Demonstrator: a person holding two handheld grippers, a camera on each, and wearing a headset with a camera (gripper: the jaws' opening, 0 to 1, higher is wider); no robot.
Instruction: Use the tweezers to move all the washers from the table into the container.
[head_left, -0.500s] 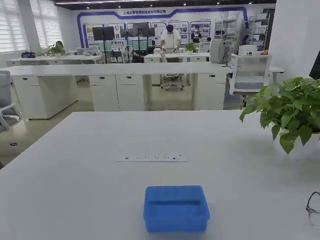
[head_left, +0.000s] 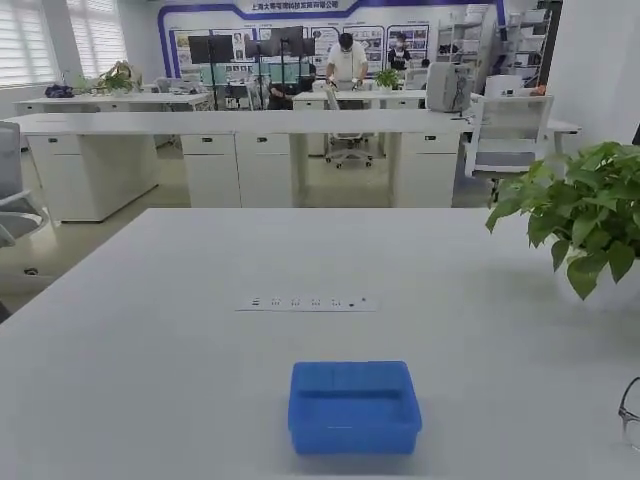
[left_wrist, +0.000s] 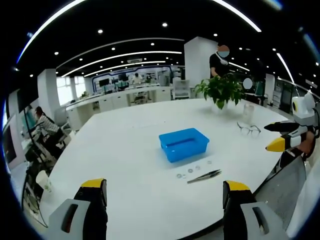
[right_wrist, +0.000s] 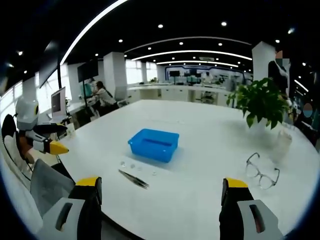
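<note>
Faces a white table (head_left: 150, 380) carrying a plant (head_left: 585, 215) and a blue container (head_left: 352, 405). Holds left gripper (left_wrist: 165, 187) and right gripper (right_wrist: 162, 184) off the near edge, jaws spread wide, empty. Finds tweezers (left_wrist: 204, 176) and washers (left_wrist: 190, 171) lying just beside the container's near side.

Leafy plant (head_left: 585, 215) right; glasses (right_wrist: 262, 173) near it; possibly socket strip (head_left: 308, 302); desks (head_left: 240, 125) behind.

Tweezers (left_wrist: 204, 175) and loose washers (left_wrist: 192, 171) just beside open blue container (left_wrist: 183, 144)
</note>
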